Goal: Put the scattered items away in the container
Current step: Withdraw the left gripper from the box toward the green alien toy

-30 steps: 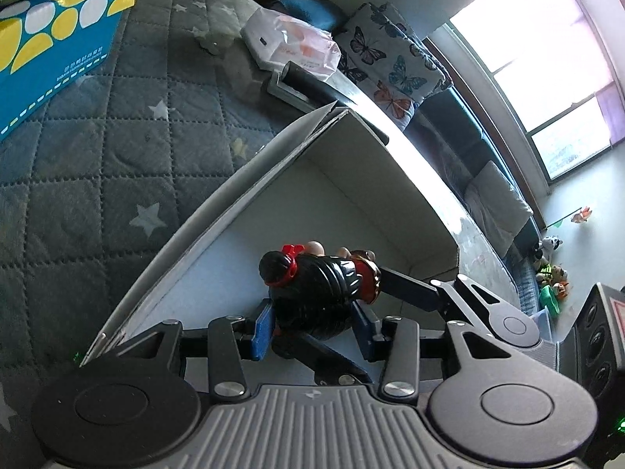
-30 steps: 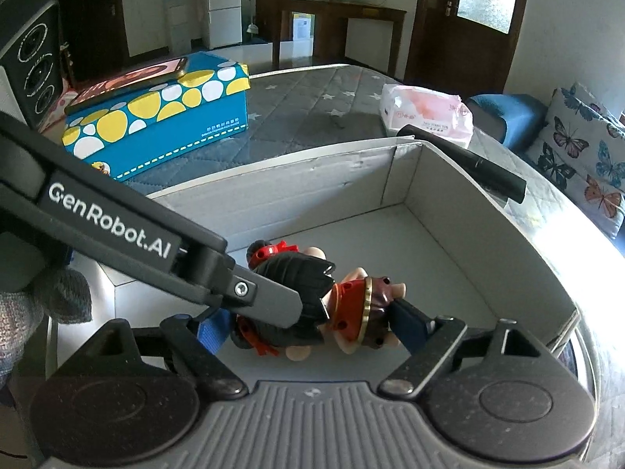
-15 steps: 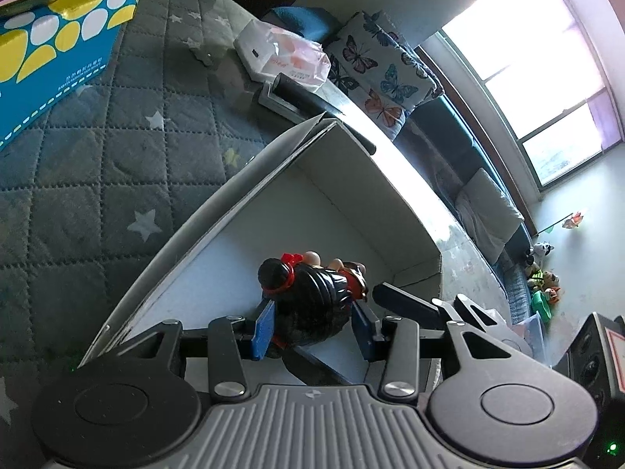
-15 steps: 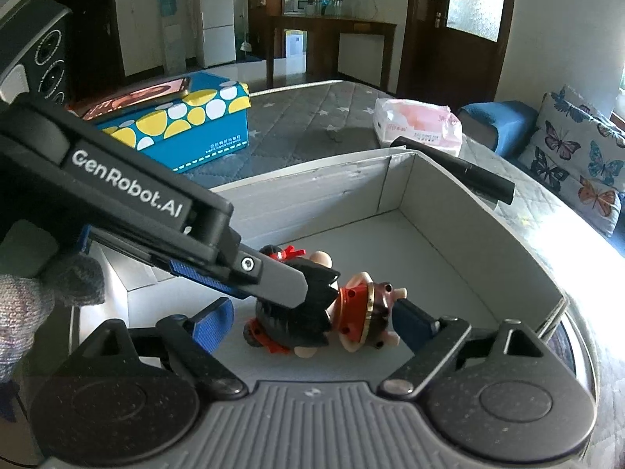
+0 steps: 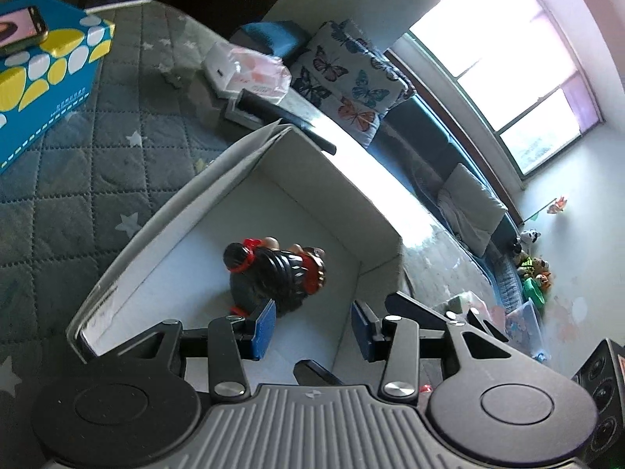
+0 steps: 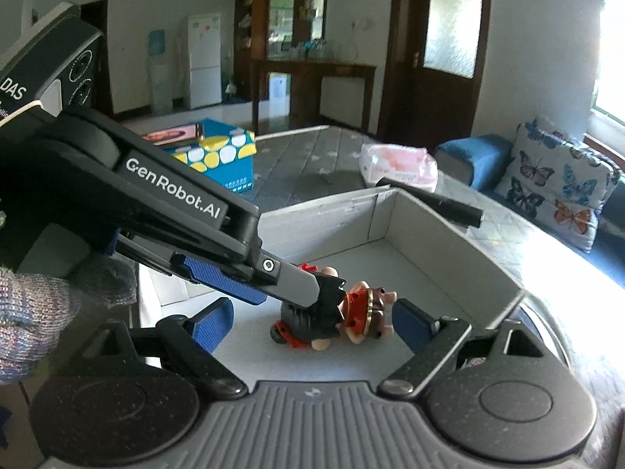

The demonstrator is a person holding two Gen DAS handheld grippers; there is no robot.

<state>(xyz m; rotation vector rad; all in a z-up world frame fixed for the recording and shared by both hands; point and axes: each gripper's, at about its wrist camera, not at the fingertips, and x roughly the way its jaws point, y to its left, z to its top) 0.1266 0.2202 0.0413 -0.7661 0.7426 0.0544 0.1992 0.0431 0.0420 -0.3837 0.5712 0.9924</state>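
Left tool [image 5: 312, 326] pitched down over the box [image 5: 218, 191], pads wide apart, nothing gripped. Right tool [image 6: 312, 324] likewise angled down, spread wide, empty. Gloved hand [image 6: 35, 312] at left edge of right view behind left tool. Doll figure [image 6: 336, 312] lying on its side on box floor, clear of all pads. Box on quilted bed [image 5: 78, 179]; blue spotted carton [image 5: 39, 90] near.

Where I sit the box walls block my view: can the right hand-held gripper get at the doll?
Probably yes. The right hand-held gripper is open right above the doll in the open-topped box; only the left hand-held gripper crowds one side.
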